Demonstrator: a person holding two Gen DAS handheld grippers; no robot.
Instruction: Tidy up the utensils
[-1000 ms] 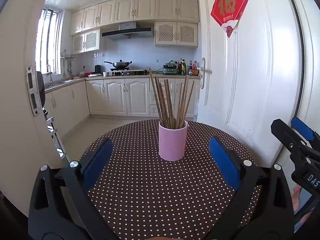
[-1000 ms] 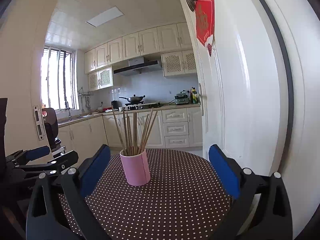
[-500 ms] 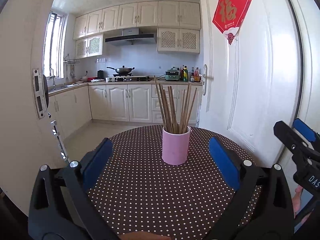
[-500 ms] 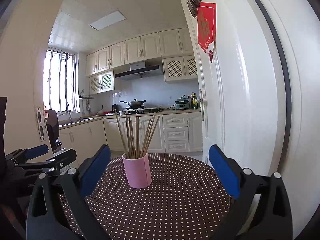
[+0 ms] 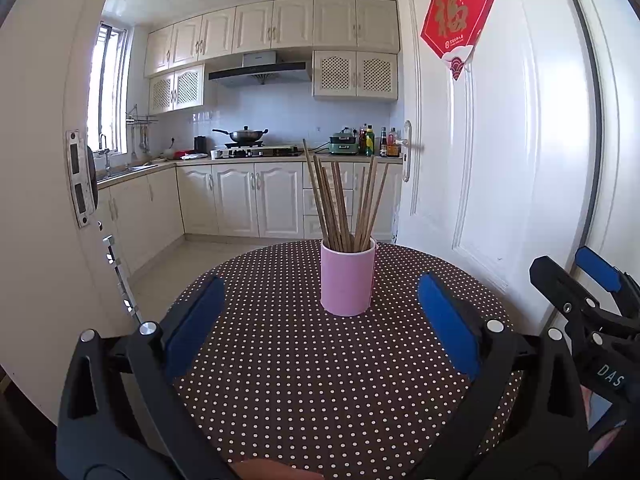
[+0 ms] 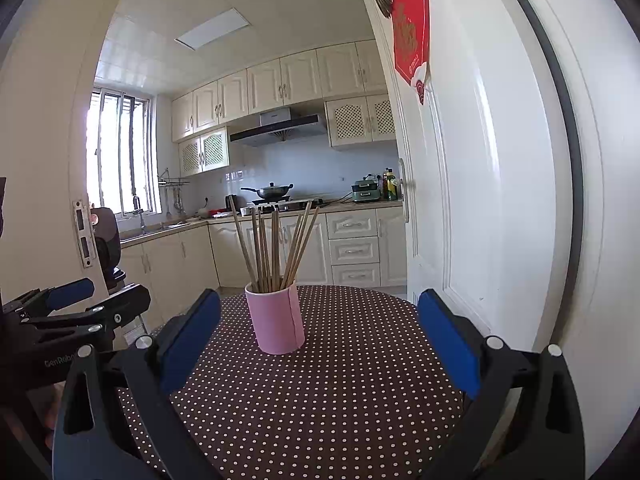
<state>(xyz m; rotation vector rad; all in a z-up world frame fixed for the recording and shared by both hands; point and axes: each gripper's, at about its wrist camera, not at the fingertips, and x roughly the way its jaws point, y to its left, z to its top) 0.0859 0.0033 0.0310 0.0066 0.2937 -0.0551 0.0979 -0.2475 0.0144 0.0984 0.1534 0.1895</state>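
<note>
Left wrist: both grippers' jaws gape, level.

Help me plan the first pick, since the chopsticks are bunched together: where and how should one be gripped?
Grip the outermost chopstick on its upper shaft, well above the pink cup, coming from its open left side. It leans away from the bundle, leaving room for the left gripper's open fingers. Then probably lift along its tilt, so the cup on the dotted tablecloth stays upright.
</note>
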